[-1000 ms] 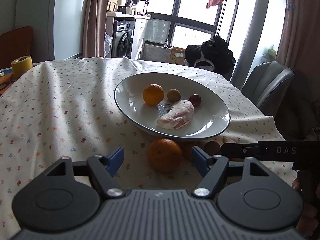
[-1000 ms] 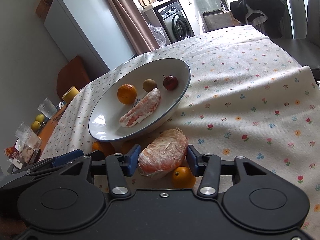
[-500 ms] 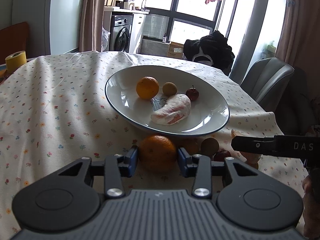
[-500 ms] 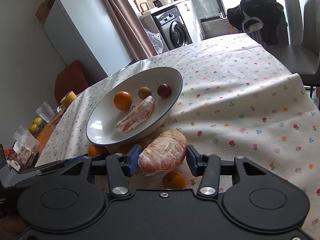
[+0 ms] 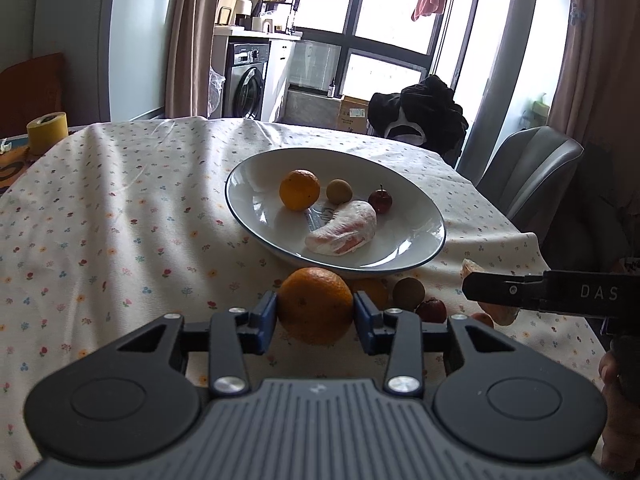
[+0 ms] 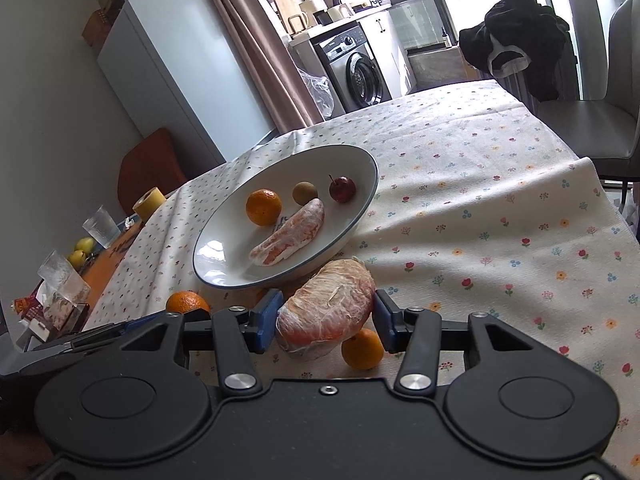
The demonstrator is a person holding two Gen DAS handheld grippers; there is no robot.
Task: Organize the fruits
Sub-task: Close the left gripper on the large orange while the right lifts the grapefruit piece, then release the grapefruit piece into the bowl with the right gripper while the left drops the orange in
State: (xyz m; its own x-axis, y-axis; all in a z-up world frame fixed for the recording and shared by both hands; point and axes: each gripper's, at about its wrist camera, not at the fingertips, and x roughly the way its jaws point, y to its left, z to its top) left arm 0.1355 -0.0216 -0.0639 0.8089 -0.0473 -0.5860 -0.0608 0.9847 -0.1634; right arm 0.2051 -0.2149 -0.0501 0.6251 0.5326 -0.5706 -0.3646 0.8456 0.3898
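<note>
— Left wrist view, what does it catch that the other misses?
— A brown round fruit (image 5: 408, 294) and a small red one (image 5: 431, 309) on the desk (image 5: 120, 240), just in front of the plate (image 5: 434, 222). The right view alone shows glasses (image 6: 101, 226) and pears (image 6: 82, 250) far left.
— The fingers?
— The left gripper (image 5: 315, 316) is clamped on an orange (image 5: 315, 305). The right gripper (image 6: 326, 320) is closed around a peeled pomelo piece (image 6: 326, 306), with a small orange (image 6: 362, 349) on the desk under it.
— And the plate?
— It holds an orange (image 6: 263, 207), a brown fruit (image 6: 305, 193), a red fruit (image 6: 342, 189) and a pomelo wedge (image 6: 290, 234).
</note>
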